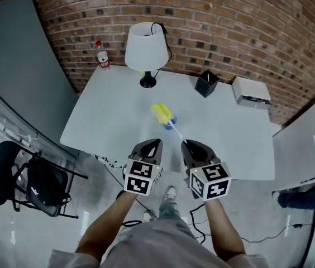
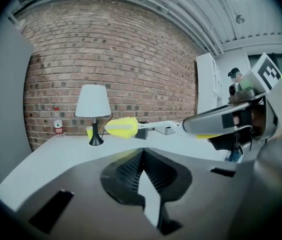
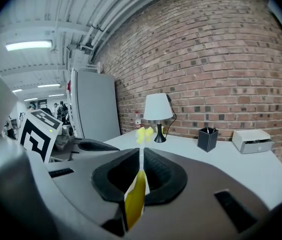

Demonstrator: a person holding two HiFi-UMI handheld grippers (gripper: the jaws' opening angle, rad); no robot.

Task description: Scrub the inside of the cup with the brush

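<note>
The brush has a yellow sponge head (image 1: 161,113) on a thin white handle (image 1: 179,134). My right gripper (image 1: 190,146) is shut on the yellow end of that handle (image 3: 136,196), and the head (image 3: 144,134) sticks out ahead over the table. A small blue cup (image 1: 170,123) stands on the white table (image 1: 107,116) just under the brush, partly covered by it. My left gripper (image 1: 153,144) hangs beside the right one at the table's near edge, shut with nothing in it (image 2: 142,155). In the left gripper view the brush head (image 2: 123,127) crosses from the right gripper (image 2: 221,121).
At the back of the table stand a white lamp (image 1: 144,50), a water bottle (image 1: 102,54), a black pen holder (image 1: 206,83) and a white box (image 1: 251,91). A small yellow-green cup (image 2: 89,132) sits behind the lamp base. A black chair (image 1: 32,177) stands at the left.
</note>
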